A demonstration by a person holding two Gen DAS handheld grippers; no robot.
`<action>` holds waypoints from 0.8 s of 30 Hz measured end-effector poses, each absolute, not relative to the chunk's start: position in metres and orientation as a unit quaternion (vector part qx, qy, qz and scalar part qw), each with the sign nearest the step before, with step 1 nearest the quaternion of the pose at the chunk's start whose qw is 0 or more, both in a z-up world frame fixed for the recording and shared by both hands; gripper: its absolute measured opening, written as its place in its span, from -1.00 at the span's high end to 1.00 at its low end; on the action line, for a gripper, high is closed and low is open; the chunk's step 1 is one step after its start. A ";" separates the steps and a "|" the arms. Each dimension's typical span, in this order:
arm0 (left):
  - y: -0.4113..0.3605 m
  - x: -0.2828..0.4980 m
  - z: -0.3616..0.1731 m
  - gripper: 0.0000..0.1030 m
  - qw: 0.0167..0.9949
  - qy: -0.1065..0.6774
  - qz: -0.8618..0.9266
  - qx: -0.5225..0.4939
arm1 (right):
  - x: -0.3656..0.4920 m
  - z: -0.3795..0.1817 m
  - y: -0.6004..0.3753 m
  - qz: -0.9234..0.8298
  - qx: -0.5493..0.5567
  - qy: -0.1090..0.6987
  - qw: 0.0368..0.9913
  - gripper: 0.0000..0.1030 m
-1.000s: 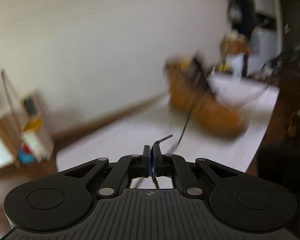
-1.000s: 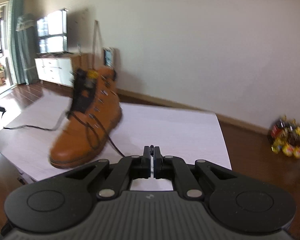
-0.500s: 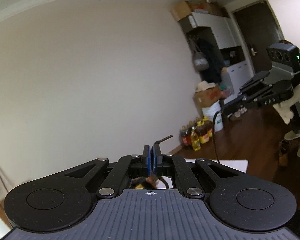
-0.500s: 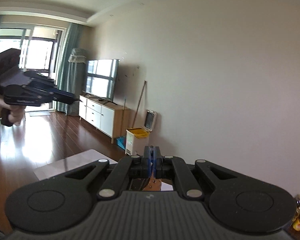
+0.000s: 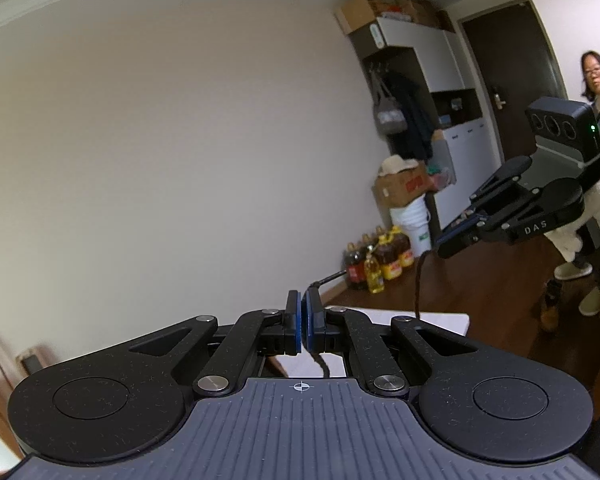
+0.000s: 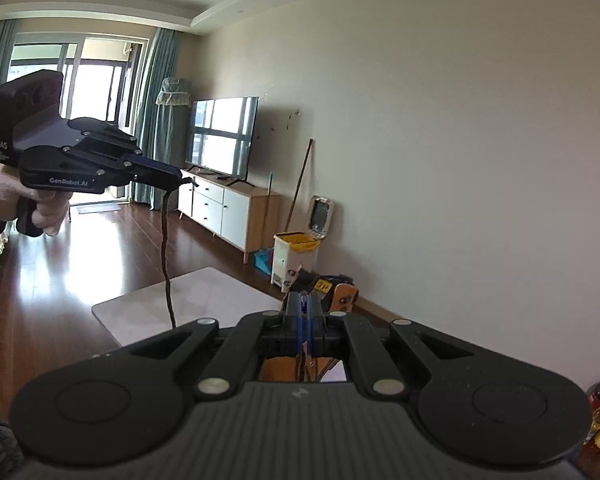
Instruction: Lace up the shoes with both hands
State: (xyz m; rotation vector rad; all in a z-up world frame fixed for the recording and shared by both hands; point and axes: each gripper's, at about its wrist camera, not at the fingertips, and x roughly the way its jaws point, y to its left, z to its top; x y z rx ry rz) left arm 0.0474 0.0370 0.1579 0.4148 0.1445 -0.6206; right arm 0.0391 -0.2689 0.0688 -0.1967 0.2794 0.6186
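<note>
Both grippers are raised high above the white table. My left gripper (image 5: 303, 304) is shut on one end of the dark shoelace (image 5: 327, 279); its tip sticks out past the fingers. It also shows in the right wrist view (image 6: 172, 178), with the lace (image 6: 165, 256) hanging down from it. My right gripper (image 6: 303, 305) is shut on the other lace end, and shows in the left wrist view (image 5: 446, 246) with lace (image 5: 419, 280) hanging. The tan boot (image 6: 340, 294) sits just below the right gripper, mostly hidden by it.
The white table (image 6: 204, 296) lies below. A TV and cabinet (image 6: 232, 204), a bin (image 6: 292, 256) and a broom stand by the wall. Oil bottles (image 5: 380, 264), boxes and a bucket stand on the floor. A person (image 5: 596, 76) is at far right.
Both grippers swung up from the table with the lace ends, so the views tilted from the boot to the walls. Over the last half second they moved little.
</note>
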 end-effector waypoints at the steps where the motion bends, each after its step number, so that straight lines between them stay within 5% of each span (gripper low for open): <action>1: 0.038 0.049 0.158 0.95 0.929 0.071 -0.301 0.203 | 0.041 0.068 -0.269 0.306 -0.093 0.141 0.937 0.94; 15: 0.056 0.116 0.134 0.96 0.929 0.139 -0.295 0.174 | 0.114 0.046 -0.265 0.325 -0.071 0.224 0.916 0.95; 24: 0.083 0.109 0.225 0.97 0.948 0.229 -0.198 0.095 | 0.137 0.136 -0.275 0.273 -0.020 0.332 0.903 0.95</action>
